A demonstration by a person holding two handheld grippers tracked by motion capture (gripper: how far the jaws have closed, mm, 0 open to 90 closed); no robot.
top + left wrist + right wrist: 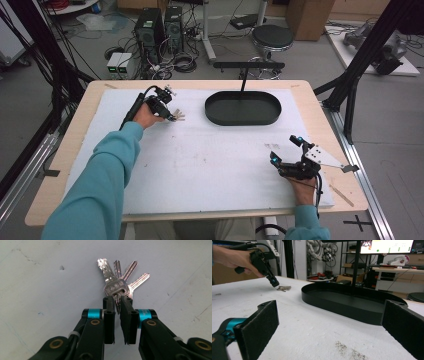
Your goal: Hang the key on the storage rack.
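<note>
A bunch of silver keys (116, 286) lies fanned out on the white mat at the far left, also seen in the high view (179, 116) and, far off, in the right gripper view (284, 287). My left gripper (118, 301) points down at the bunch, its jaws nearly together and pinching the ring end of the keys. From above, that gripper (171, 115) sits just left of the keys. My right gripper (286, 150) rests near the table's front right, jaws wide apart with nothing between them (330, 306).
A black oval tray (242, 121) stands on the mat at the back centre, with a post and crossbar rising behind it; its wall (337, 305) is straight ahead of the right gripper. White mat (210, 165) covers most of the wooden table.
</note>
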